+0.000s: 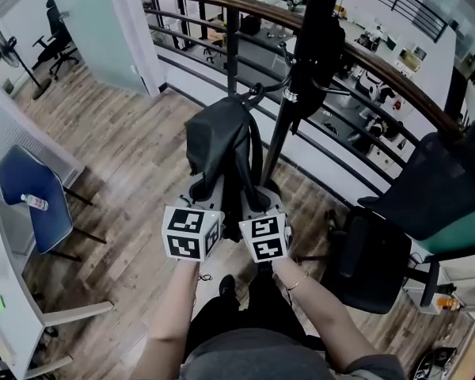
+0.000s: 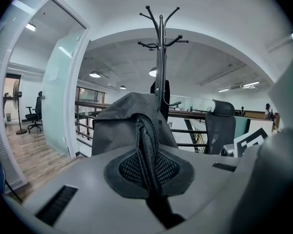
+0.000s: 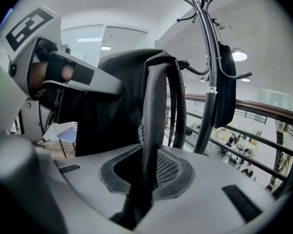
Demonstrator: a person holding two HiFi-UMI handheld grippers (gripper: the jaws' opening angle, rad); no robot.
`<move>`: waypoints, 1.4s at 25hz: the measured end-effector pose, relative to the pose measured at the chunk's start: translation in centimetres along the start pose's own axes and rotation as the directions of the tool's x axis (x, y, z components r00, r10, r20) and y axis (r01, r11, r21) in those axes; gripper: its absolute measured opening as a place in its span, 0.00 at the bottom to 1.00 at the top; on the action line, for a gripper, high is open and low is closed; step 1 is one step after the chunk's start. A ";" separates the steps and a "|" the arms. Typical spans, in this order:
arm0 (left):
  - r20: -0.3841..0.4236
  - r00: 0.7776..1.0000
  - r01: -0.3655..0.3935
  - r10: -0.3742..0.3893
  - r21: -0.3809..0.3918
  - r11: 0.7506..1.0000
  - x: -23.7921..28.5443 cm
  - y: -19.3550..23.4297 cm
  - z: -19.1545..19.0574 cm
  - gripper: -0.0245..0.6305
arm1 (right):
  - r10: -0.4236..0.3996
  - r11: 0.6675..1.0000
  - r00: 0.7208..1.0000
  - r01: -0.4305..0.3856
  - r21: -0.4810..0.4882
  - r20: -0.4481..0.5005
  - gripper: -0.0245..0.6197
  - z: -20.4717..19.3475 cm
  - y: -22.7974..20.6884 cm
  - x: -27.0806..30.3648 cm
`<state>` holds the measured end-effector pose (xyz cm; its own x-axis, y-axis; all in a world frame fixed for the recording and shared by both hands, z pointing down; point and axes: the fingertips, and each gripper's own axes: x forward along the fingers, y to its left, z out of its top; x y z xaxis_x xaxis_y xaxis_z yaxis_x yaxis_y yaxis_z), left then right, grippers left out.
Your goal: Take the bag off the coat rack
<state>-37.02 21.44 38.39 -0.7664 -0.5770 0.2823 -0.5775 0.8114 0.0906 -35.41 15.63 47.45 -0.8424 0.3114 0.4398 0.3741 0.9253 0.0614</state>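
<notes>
Both claws clenched on the backpack's straps, right by the coat rack

The left claw [image 2: 147,165] is clamped on one mesh shoulder strap [image 2: 145,135], and the right claw [image 3: 149,172] is pinching the other strap [image 3: 154,106]. The dark backpack [image 1: 218,137] hangs between them, just on the near side of the coat rack [image 1: 305,70]. Its top is beside a low hook [image 1: 263,92], and contact there is unclear. The railing [image 1: 380,70] runs beyond, with an office chair [image 1: 427,188] at the right.

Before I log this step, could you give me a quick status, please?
Left gripper, right gripper: each shut on a strap. Bag beside coat rack; off hook unclear. Office chair close, right.
</notes>
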 end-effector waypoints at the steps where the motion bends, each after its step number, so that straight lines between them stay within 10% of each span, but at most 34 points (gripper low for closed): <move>1: 0.000 1.000 0.002 -0.002 0.001 1.000 -0.1 0.0 0.0 0.08 | -0.001 1.000 1.000 0.001 0.000 -0.001 0.12 0.0 0.2 0.0; 35: 0.068 0.994 0.085 -0.087 0.029 0.996 -7.2 0.6 2.3 0.08 | -0.056 0.998 0.997 0.054 0.033 0.057 0.12 2.9 5.8 -4.2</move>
<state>-32.47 25.85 34.24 -0.7306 -0.6504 0.2080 -0.6485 0.7562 0.0869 -30.80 20.28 43.35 -0.8828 0.2710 0.3837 0.3152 0.9474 0.0559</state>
